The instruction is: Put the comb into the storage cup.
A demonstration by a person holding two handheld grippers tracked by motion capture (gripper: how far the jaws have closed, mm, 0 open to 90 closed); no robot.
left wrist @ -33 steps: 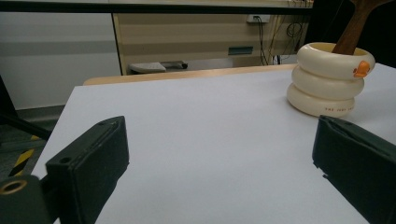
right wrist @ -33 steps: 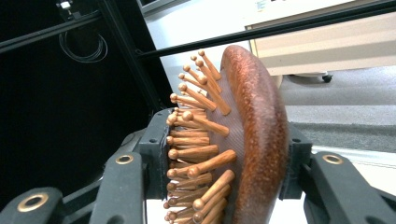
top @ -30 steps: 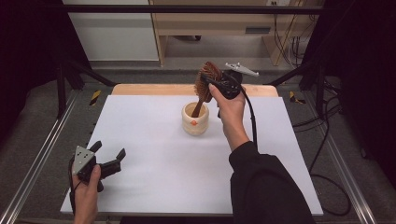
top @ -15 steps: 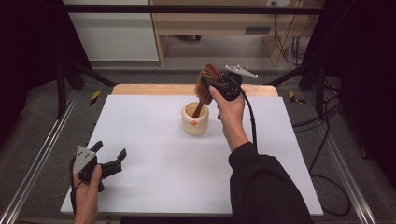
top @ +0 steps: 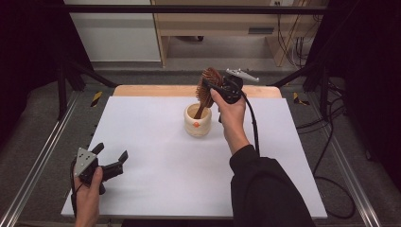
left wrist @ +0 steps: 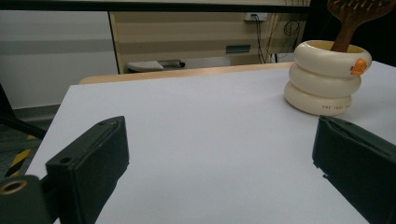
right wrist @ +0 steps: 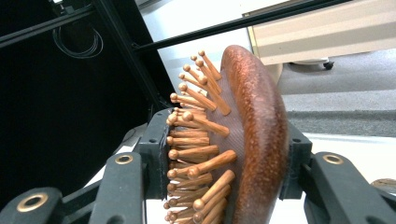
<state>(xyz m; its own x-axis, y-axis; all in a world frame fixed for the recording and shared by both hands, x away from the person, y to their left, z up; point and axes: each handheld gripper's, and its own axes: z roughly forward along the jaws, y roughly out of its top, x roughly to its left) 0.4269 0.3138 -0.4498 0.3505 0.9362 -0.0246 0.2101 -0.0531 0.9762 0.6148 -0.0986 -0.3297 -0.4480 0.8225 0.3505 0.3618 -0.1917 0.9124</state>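
Note:
A wooden hairbrush (top: pixel 207 87) with round-tipped pegs stands with its handle inside a cream ringed cup (top: pixel 197 120) at the table's far middle. My right gripper (top: pixel 211 88) is shut on the brush head, one jaw against the pegs and one against the brown back (right wrist: pixel 254 140). The cup (left wrist: pixel 326 77) has a small orange duck mark, and the brush handle (left wrist: pixel 343 37) rises from it. My left gripper (top: pixel 111 161) rests open at the table's near left corner, nothing between its jaws (left wrist: pixel 219 163).
The white table top (top: pixel 156 156) has a wooden strip (top: pixel 156 91) along its far edge. Metal frame rails (top: pixel 38 161) run along both sides. Cabinets (top: pixel 217 23) and cables (top: pixel 331 127) lie beyond and to the right of the table.
The right gripper and brush head have barely shifted, a touch left over the cup. The left gripper has not moved.

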